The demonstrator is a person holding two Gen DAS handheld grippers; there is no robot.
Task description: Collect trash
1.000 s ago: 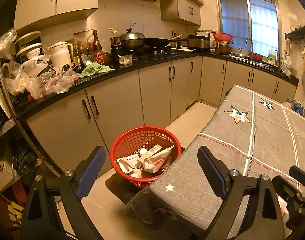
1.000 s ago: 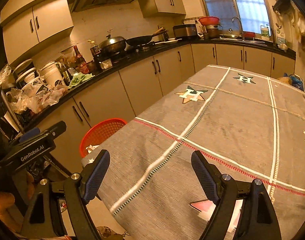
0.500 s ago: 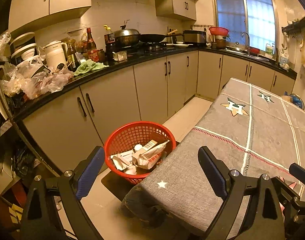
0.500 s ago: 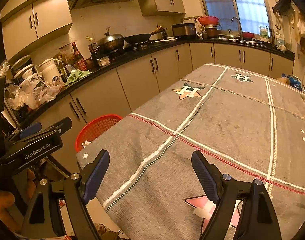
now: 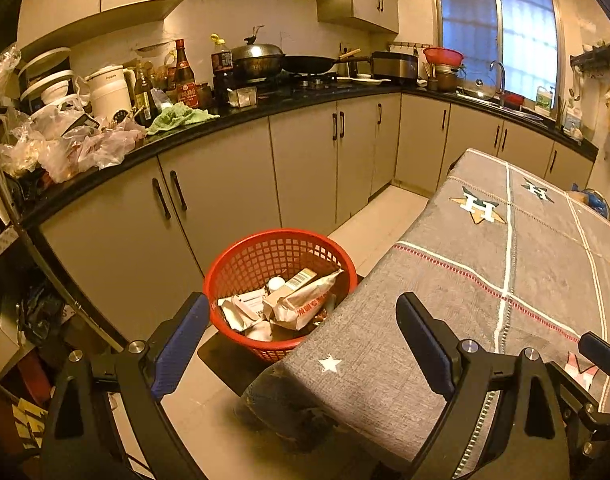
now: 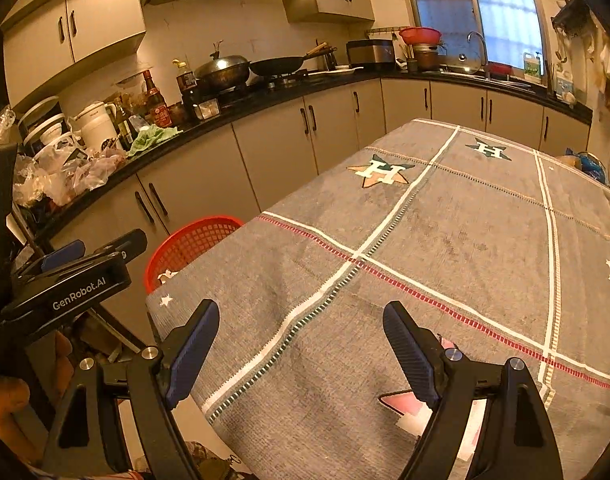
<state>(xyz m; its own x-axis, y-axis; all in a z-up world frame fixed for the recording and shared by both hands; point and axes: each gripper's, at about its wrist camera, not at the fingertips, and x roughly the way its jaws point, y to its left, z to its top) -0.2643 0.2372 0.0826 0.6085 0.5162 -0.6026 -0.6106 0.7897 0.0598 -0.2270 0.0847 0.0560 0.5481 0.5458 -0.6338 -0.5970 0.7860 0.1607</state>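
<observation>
Left wrist view looks down on a red basket (image 5: 279,248) standing on the floor, on a dark mat, just beside the near corner of the table (image 5: 465,280). Its mesh wall is round and open-topped. Inside lies a heap of trash (image 5: 293,304): crumpled white paper, a tan packet with red print, a small carton with a barcode, and a white round cap behind them. The left hand-held gripper (image 5: 301,340) hangs above the basket's near rim with its jaws spread wide and nothing between them.

Right wrist view shows the table under a grey cloth with white and red lines and star emblems. The right hand-held gripper (image 6: 301,344) is over the near end of it, jaws spread wide, empty. Just under its right finger lies a pink and white wrapper (image 6: 409,408), flat on the cloth, partly hidden by the finger; its print is too blurred to read. The same wrapper shows as a pink and white scrap at the table's near edge in the left view. The basket's rim peeks out past the table's left edge.
</observation>
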